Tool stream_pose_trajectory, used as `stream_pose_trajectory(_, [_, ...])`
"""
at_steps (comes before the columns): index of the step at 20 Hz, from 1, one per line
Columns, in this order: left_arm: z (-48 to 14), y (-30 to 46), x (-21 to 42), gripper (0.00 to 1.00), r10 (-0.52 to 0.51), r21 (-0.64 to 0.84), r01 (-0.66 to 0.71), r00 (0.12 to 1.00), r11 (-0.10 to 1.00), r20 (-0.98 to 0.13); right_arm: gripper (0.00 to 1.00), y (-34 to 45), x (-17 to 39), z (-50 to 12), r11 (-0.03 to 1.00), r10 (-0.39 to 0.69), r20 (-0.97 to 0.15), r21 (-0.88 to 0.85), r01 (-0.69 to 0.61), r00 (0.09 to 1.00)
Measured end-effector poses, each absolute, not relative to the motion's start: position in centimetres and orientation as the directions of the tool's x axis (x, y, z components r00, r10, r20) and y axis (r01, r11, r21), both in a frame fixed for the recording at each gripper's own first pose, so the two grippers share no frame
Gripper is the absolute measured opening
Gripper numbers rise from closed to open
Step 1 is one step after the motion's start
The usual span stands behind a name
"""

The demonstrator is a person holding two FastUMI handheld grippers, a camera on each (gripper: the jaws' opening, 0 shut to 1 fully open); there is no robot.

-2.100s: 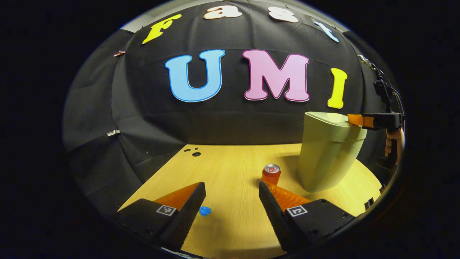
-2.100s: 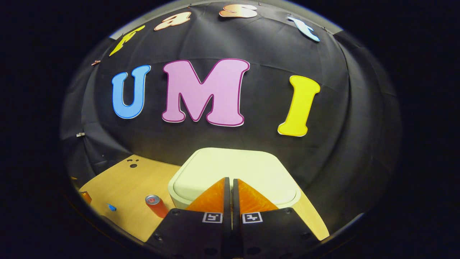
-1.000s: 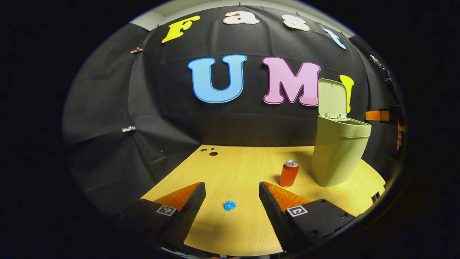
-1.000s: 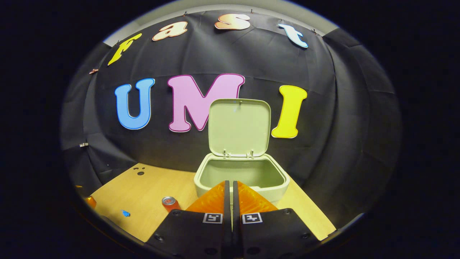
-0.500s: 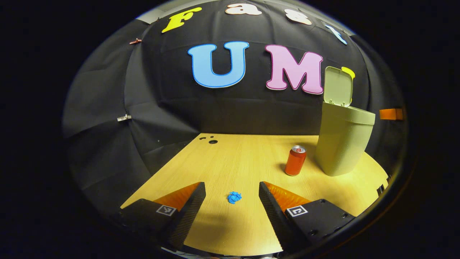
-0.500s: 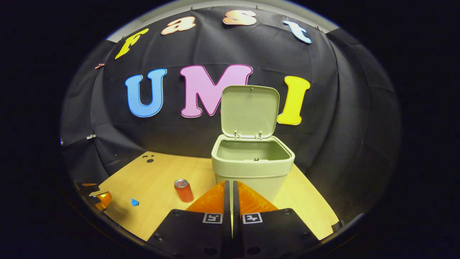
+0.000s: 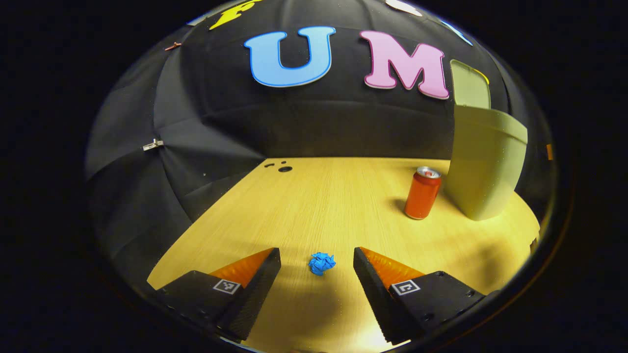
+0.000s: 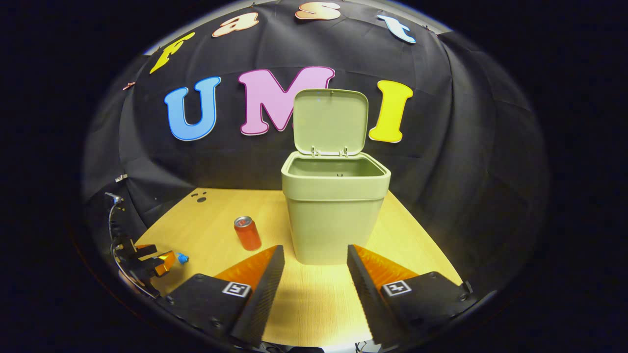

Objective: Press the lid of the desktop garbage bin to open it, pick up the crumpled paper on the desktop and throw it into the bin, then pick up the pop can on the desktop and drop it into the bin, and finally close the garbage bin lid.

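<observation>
Left tongs [image 7: 317, 260]: spread wide, holding nothing, low over the counter [image 7: 319, 201]. The crumpled paper [image 7: 322, 263], a small blue wad, lies on the counter in the gap between the two fingertips; contact with either fingertip cannot be confirmed. Each finger body carries a small square black-and-white marker; it holds no readable writing.

From the left gripper view, outward: the pop can [image 7: 422, 193] stands upright at about 2 o'clock from the paper, well apart from it. It is red-orange with a silver top. No brand or lettering on it can be read. Just beyond the can, at 2 o'clock, stands the garbage bin [image 7: 485, 166], pale green, with its lid [image 7: 470, 88] raised upright at the back. A few dark round holes [image 7: 284, 168] sit in the counter at 11 o'clock, near the far edge.

Right tongs [image 8: 311, 257]: spread wide, holding nothing, facing the bin. Same square markers on the finger bodies, unreadable.

From the right gripper view, outward: the garbage bin [image 8: 335, 215] stands at 12 o'clock, close ahead, mouth open, lid [image 8: 330, 122] standing upright on its rear hinges. No label visible on bin or lid. The pop can [image 8: 247, 233] stands at 10 o'clock, near the bin's left side, not touching it. The left tongs [image 8: 167, 260] appear at 9 o'clock, low on the counter, with the blue paper [image 8: 182, 257] at their tips.
</observation>
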State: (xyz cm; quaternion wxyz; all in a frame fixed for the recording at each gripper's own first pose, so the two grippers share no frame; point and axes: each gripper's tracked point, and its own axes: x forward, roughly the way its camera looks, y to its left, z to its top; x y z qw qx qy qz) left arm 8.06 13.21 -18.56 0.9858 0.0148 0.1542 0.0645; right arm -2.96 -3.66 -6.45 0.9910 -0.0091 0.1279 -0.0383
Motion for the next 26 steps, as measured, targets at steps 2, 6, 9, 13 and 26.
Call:
stream_pose_trajectory(2, [-20.1, 13.3, 8.9, 0.96, 0.124, 0.039, -0.118, 0.934, 0.992, -0.335, 0.95, -3.8, -3.6, -7.3, 0.996, -0.092, -0.284, -0.035, 0.086, 0.954])
stream_pose_trajectory(6, [-22.4, 13.4, 11.0, 0.96, 0.113, -0.014, -0.129, 0.915, 0.992, -0.388, 0.97, -3.9, -4.5, -8.7, 0.994, -0.103, -0.328, -0.051, 0.092, 0.939])
stream_pose_trajectory(9, [-23.8, 13.8, 12.0, 0.96, 0.12, -0.002, -0.133, 0.903, 0.991, -0.412, 0.98, -3.1, -4.7, -9.3, 0.996, -0.081, -0.351, -0.063, 0.063, 0.933])
stream_pose_trajectory(13, [-25.2, 13.7, 12.7, 0.95, 0.11, 0.008, -0.118, 0.892, 0.993, -0.439, 0.97, -1.9, -4.7, -9.7, 0.996, -0.05, -0.359, -0.087, 0.02, 0.932])
stream_pose_trajectory(26, [-25.4, 12.2, 13.2, 0.49, 0.086, 0.017, -0.087, 0.899, 0.996, -0.429, 0.98, -1.1, -4.9, -10.8, 0.997, -0.029, -0.371, -0.081, -0.001, 0.928])
